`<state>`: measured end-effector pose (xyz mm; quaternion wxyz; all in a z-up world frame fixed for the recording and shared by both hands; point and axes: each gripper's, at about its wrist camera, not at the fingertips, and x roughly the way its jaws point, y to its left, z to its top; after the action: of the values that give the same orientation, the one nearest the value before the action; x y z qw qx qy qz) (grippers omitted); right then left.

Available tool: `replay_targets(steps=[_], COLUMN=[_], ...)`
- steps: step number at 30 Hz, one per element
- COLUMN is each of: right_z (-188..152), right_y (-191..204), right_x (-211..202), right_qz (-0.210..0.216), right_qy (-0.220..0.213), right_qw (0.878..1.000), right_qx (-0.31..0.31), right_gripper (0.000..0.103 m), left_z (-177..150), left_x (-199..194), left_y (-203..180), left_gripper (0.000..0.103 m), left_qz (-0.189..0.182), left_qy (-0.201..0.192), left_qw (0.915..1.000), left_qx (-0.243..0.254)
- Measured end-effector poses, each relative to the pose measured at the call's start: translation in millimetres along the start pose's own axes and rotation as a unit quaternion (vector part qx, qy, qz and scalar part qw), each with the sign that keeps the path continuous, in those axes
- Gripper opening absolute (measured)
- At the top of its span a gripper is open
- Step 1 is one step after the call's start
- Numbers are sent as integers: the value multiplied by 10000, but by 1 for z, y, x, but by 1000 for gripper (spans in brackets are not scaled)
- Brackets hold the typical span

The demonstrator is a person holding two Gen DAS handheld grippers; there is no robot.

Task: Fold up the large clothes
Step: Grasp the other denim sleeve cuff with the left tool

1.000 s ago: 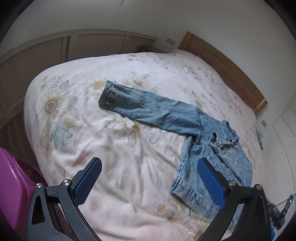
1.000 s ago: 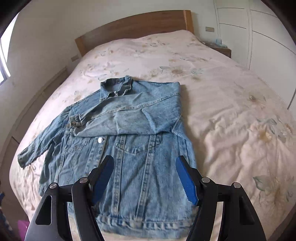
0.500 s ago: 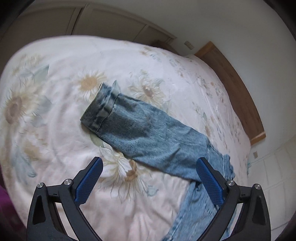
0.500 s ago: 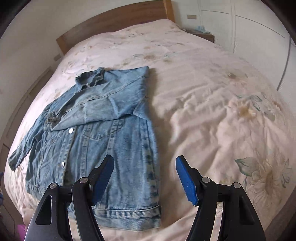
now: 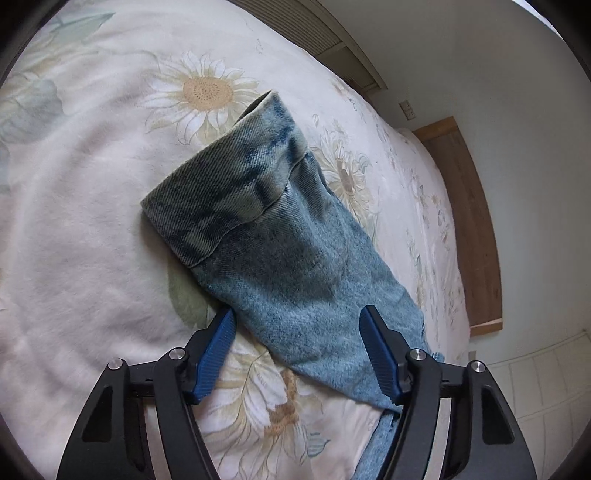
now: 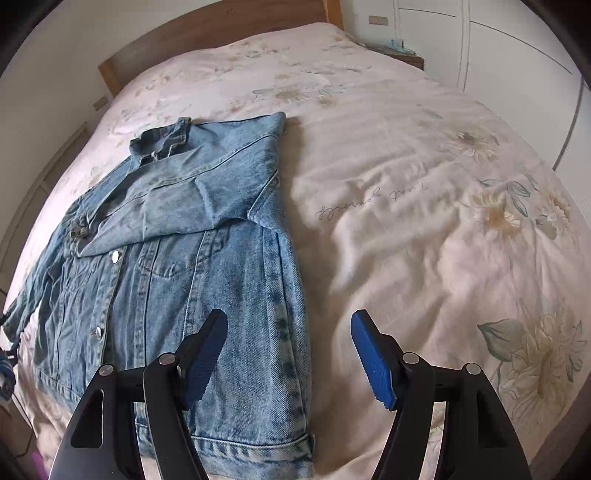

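A blue denim jacket (image 6: 177, 266) lies front up on the flowered bedspread (image 6: 406, 192). One sleeve is folded across its chest; the other sleeve (image 5: 295, 266) stretches out flat to the side, its cuff (image 5: 225, 192) turned back. My left gripper (image 5: 297, 354) is open and low over that outstretched sleeve, one finger on each side of it, a little behind the cuff. My right gripper (image 6: 290, 356) is open and empty, hovering above the jacket's right side edge near the hem.
The wooden headboard (image 6: 207, 33) stands at the bed's far end. White wardrobe doors (image 6: 517, 55) line the right wall. Louvred panels (image 5: 332, 40) run along the left of the bed. Bare bedspread lies to the right of the jacket.
My left gripper has dropped down and moved in over the outstretched sleeve, now straddling it. My right gripper has shifted right, from over the jacket's front to its right edge.
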<state>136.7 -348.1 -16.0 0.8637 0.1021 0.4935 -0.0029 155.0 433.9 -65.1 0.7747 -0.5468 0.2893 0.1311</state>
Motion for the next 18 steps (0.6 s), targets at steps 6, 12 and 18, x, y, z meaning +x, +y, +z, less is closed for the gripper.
replay_targets(steps=[6,12,18], right_z=[3,4,1], right_y=[7,11,13], right_x=[10,18,30], right_qz=[1,33,84], right_qy=[85,134,245], right_qw=[9999,9998,9996], right_qx=[-110,-126,-113], right_gripper=[71,71,71], left_z=[11,-1,-20], left_x=[2,-8,-13], left_y=[2,9,6], left_gripper=[62,57,54], left_qz=[-299,-706,-630], left_qy=[-266,-289,-87], left_qw=[9991,9967,9980], left_qx=[-126,-270,-51])
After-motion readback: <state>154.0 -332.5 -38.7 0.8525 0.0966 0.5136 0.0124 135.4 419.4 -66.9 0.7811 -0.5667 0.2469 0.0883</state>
